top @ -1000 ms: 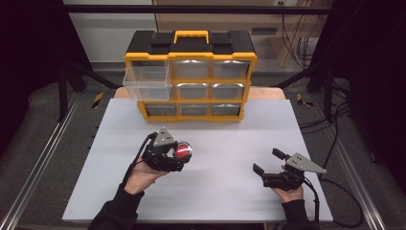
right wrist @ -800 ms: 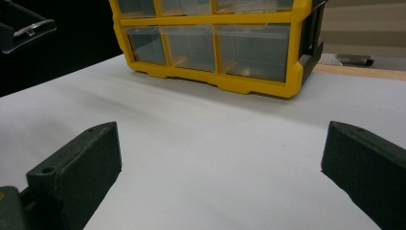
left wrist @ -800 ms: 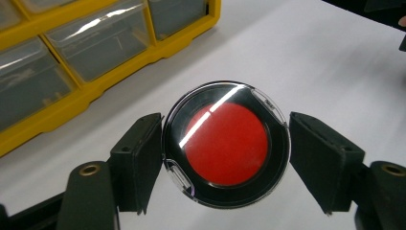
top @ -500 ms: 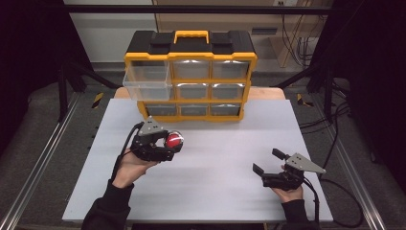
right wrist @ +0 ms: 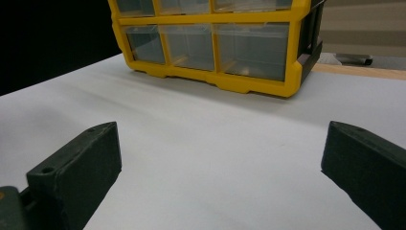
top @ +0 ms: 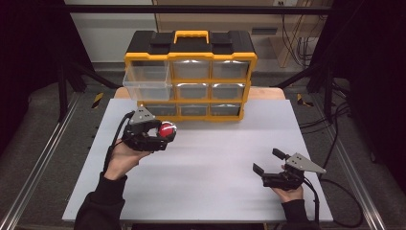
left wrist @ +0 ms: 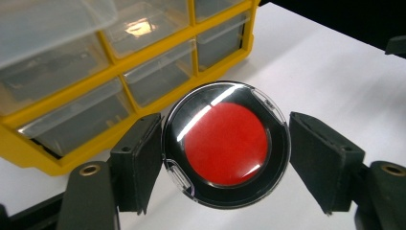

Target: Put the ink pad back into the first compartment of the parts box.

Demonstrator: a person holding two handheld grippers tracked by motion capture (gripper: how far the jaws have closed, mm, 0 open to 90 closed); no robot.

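A round red disc in a clear, black-rimmed case (left wrist: 226, 143) is clamped between the two black jaws of my left gripper (top: 163, 135). In the high view the red disc (top: 166, 129) is held above the white table, just in front of the yellow drawer cabinet (top: 189, 62). The cabinet's top-left clear drawer (top: 146, 82) is pulled out toward me. My right gripper (top: 268, 162) rests low at the table's front right, jaws wide apart with nothing between them; in the right gripper view the fingers (right wrist: 76, 167) frame bare table.
The cabinet (right wrist: 215, 43) has a black top with a yellow handle (top: 191, 35) and rows of clear drawers. It stands at the far edge of the white table (top: 206, 163). Cables (top: 335, 191) trail off the right side. Dark floor and metal rails flank the table.
My left gripper has carried the red disc away from me and slightly leftward, toward the cabinet's lower-left drawers. The right gripper has stayed still and open.
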